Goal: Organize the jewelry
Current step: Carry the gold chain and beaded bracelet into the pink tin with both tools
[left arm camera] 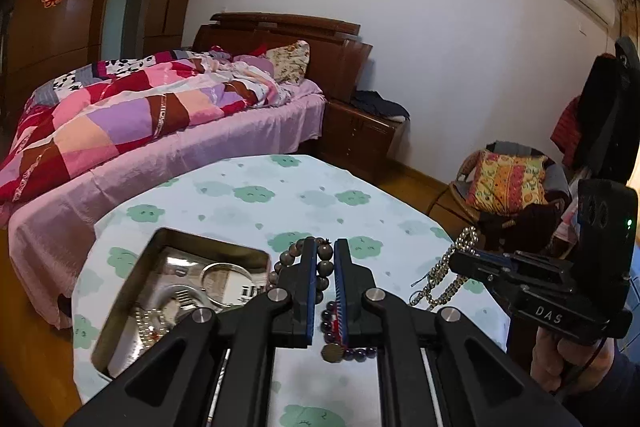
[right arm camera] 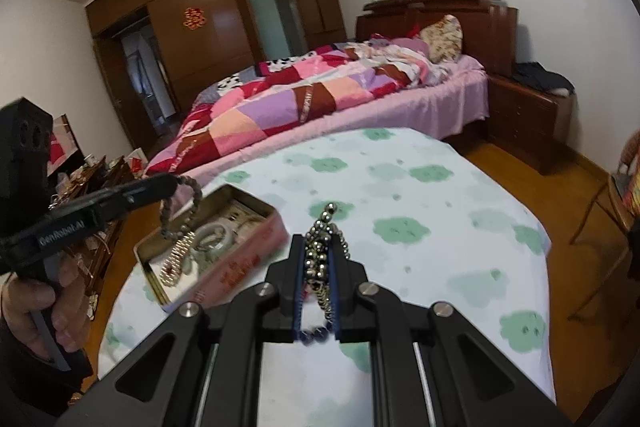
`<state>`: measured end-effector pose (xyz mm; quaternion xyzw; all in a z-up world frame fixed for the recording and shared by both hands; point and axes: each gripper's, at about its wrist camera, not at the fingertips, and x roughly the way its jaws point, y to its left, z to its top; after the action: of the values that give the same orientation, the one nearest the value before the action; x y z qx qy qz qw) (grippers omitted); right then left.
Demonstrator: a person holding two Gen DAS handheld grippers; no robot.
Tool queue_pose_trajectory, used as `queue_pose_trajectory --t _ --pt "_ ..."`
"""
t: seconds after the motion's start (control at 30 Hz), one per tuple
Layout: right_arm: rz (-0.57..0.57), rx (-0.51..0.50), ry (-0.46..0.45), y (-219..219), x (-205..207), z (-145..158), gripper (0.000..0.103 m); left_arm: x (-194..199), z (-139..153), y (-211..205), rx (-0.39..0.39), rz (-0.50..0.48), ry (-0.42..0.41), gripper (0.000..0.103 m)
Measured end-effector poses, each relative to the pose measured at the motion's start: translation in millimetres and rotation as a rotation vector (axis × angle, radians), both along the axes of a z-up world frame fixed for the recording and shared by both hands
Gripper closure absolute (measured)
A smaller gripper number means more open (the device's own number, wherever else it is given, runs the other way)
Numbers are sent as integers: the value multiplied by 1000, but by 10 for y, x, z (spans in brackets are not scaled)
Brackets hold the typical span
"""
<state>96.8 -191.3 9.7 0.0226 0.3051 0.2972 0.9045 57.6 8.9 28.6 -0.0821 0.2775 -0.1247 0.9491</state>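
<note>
My left gripper point(left arm camera: 326, 247) is shut on a brown wooden bead bracelet point(left arm camera: 290, 259); in the right wrist view the left gripper point(right arm camera: 172, 183) holds the bracelet point(right arm camera: 176, 215) hanging above an open metal tin point(right arm camera: 248, 259). The tin point(left arm camera: 120, 307) holds a silver bangle point(left arm camera: 218, 273) and a gold chain point(right arm camera: 176, 259). My right gripper point(right arm camera: 320, 243) is shut on a shiny metal bead chain point(right arm camera: 320, 227), which dangles over the table at the right in the left wrist view point(left arm camera: 460, 247). Purple beads with a round charm point(left arm camera: 332, 351) show low between the left fingers.
The round table point(left arm camera: 280, 195) wears a white cloth with green clouds and stands beside a bed point(left arm camera: 140, 115) with a patchwork quilt. A wooden nightstand point(right arm camera: 528, 107) and a chair with a bright cushion point(left arm camera: 508, 183) stand to the right. A hand point(right arm camera: 44, 307) grips the left handle.
</note>
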Motion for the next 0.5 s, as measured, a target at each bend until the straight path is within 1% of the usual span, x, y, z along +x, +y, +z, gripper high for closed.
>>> queue_pose_trajectory --t 0.33,0.5 --pt "94 -30 -61 497 46 222 90 -1 41 428 -42 75 -4 96" --pt "142 -36 -80 743 40 291 90 6 48 598 -47 114 -3 96"
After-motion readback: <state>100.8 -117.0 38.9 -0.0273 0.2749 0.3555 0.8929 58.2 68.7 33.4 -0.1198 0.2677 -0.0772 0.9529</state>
